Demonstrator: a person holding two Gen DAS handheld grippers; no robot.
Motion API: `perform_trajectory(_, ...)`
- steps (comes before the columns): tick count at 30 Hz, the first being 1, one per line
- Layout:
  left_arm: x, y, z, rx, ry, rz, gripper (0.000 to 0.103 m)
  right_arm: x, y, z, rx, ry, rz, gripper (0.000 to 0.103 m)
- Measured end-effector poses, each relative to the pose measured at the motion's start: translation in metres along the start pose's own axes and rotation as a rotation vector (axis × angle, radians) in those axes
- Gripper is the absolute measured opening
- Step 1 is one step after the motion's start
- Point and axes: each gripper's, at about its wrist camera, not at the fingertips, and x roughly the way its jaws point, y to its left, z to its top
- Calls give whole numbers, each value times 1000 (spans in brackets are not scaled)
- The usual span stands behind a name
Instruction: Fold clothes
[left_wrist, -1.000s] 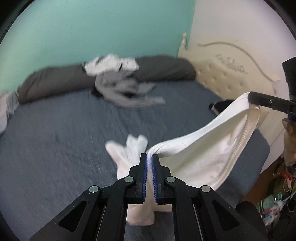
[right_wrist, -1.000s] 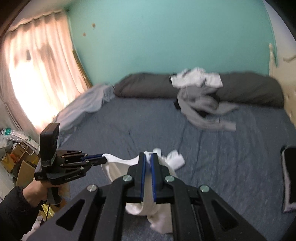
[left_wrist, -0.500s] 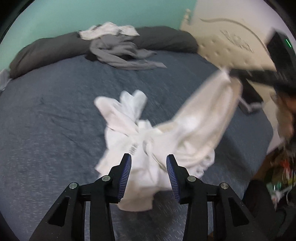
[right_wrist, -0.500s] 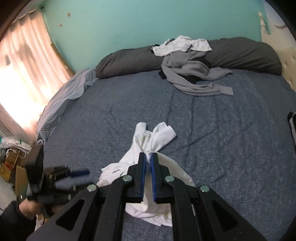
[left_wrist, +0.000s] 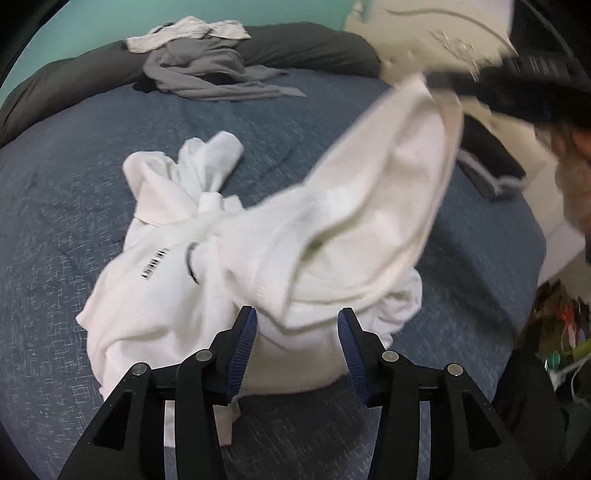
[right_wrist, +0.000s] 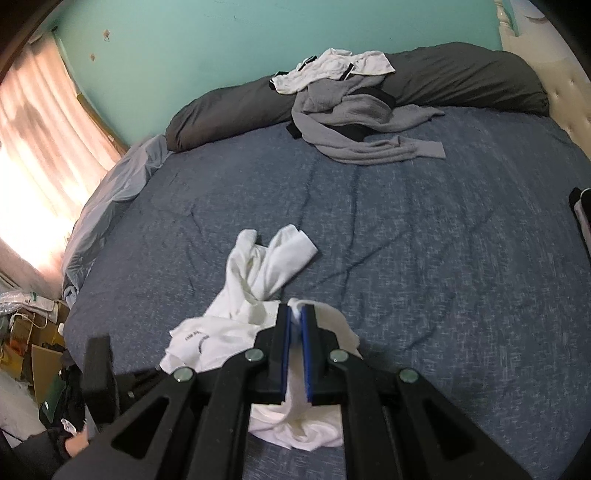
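A white garment (left_wrist: 207, 295) with a small black print lies bunched on the blue-grey bedspread (left_wrist: 55, 221). My left gripper (left_wrist: 296, 317) hovers low over its near edge. Its jaws are opening, with cloth lying between the blue pads (left_wrist: 243, 343), which do not press on it. My right gripper (right_wrist: 295, 314) is shut on a fold of the same white garment (right_wrist: 229, 332). In the left wrist view this right gripper (left_wrist: 436, 79) is blurred at the upper right and lifts one edge of the cloth. The left tool's black body (right_wrist: 98, 369) shows at the lower left.
A heap of grey and white clothes (right_wrist: 354, 110) lies at the far side against a long dark pillow (right_wrist: 461, 77). A cream headboard (left_wrist: 443, 37) is on the right, with a dark folded item (left_wrist: 487, 162) by the bed's right edge. Curtains (right_wrist: 37, 147) and floor clutter (right_wrist: 29, 332) sit on the left.
The left gripper let go of the white garment and its jaws spread. Both hands sank toward the bed. The cloth, earlier stretched in the air, now mostly rests heaped on the bedspread.
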Motion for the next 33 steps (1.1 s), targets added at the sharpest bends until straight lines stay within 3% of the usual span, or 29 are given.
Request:
perform_trajectory(8, 5, 11, 4, -9, 17, 16, 48, 4, -15, -10, 29, 10, -19, 6)
perform_trajectory(12, 10, 12, 3, -19, 26, 8, 19, 3, -17, -13, 24, 19, -38, 8)
perform_trajectory(15, 8, 14, 5, -28, 14, 4, 6, 2, -21, -15, 26, 26, -58, 8)
perform_trajectory(17, 3, 16, 9, -36, 3, 0, 6, 2, -27, -17, 37, 29, -77, 8)
perform_trajectory(19, -3, 18, 13, -44, -13, 3, 5, 2, -33, -19, 62, 26, -104, 15)
perform_trajectory(21, -10, 22, 17, -54, -28, 6, 5, 2, -41, -24, 98, 23, -115, 38)
perform_trajectory(33, -48, 54, 32, -128, -81, 58, 4, 14, -45, -75, 170, 146, -48, 40)
